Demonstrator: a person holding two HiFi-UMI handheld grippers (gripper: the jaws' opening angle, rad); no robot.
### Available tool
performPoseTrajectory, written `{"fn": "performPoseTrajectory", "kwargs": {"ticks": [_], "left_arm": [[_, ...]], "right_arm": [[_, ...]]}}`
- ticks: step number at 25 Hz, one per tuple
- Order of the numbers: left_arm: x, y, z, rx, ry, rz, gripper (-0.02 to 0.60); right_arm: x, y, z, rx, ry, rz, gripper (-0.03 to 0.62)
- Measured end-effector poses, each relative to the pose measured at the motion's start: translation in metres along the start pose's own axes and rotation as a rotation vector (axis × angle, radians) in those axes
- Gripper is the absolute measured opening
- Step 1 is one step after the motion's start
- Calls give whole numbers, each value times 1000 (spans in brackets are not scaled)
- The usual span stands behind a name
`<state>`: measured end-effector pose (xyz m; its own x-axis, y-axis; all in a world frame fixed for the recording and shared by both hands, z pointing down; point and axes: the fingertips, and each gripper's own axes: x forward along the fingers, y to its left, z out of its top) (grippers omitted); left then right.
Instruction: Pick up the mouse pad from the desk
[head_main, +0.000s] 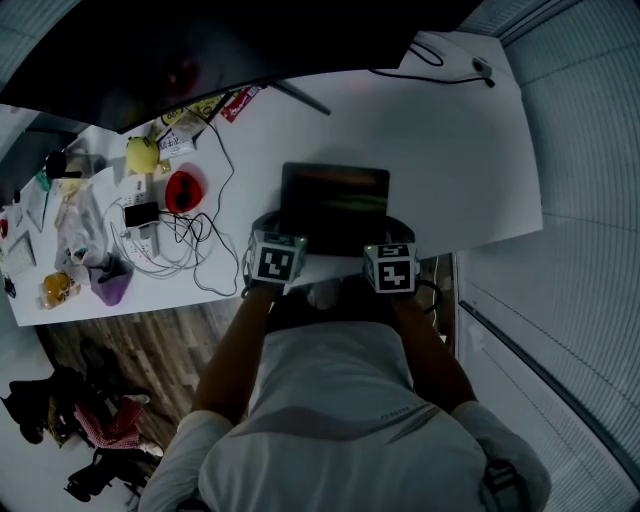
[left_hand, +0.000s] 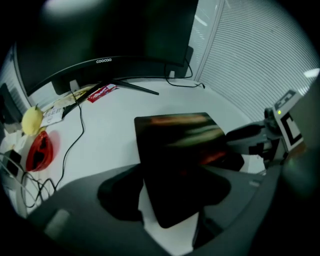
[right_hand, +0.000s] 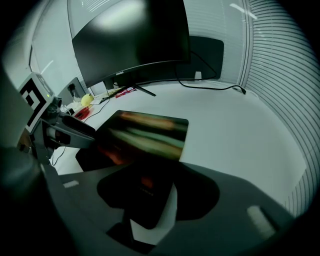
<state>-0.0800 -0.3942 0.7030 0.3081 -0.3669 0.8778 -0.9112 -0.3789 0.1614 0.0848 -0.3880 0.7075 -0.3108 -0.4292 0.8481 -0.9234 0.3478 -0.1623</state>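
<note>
A dark mouse pad (head_main: 335, 205) with a streaked coloured print lies flat on the white desk (head_main: 450, 150), near its front edge. My left gripper (head_main: 270, 228) is at the pad's near left corner and my right gripper (head_main: 392, 232) at its near right corner. In the left gripper view the near corner of the pad (left_hand: 180, 155) reaches in between the wide-apart jaws of the left gripper (left_hand: 170, 200), with no pad pressing on it. The right gripper view shows the same: the pad's (right_hand: 145, 135) corner sits between the right gripper's (right_hand: 155, 197) spread jaws, ungripped.
A large curved monitor (head_main: 200, 50) stands at the back of the desk. To the left are tangled cables (head_main: 185, 240), a red object (head_main: 183, 190), a yellow object (head_main: 142, 155) and a purple cup (head_main: 110, 282). Window blinds (head_main: 590, 200) run along the right.
</note>
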Motion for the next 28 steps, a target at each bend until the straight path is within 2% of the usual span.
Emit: {"fn": "performPoseTrajectory", "kwargs": {"ticks": [6,10,15,17,19,22,26,28], "left_arm": [[-1,6,1,-57,13,37,224],[-4,6,-7,-120,36,31,186],[-8,8,-7,-130,19,37,120],[-7,1,-5,-104,19,13,145],[-4,-4,-7,-82,39,-7,252],[-3,-6,-9,-68,48,3,255],[3,-11,-14,-12,60,44,278],[5,-11,-18,-15,68,58,290]], "right_arm": [[1,6,2,15,-6,27,153],[-1,11,-2,8,11,39,107],[-1,13,-3,10,-9,46,84],[0,12,-2,9,-19,43,83],[-1,12,-2,11,-22,39,83],[-1,12,-2,16,-25,39,83],[-1,13,-3,21,-33,41,84],[-1,14,-3,21,-39,47,84]]}}
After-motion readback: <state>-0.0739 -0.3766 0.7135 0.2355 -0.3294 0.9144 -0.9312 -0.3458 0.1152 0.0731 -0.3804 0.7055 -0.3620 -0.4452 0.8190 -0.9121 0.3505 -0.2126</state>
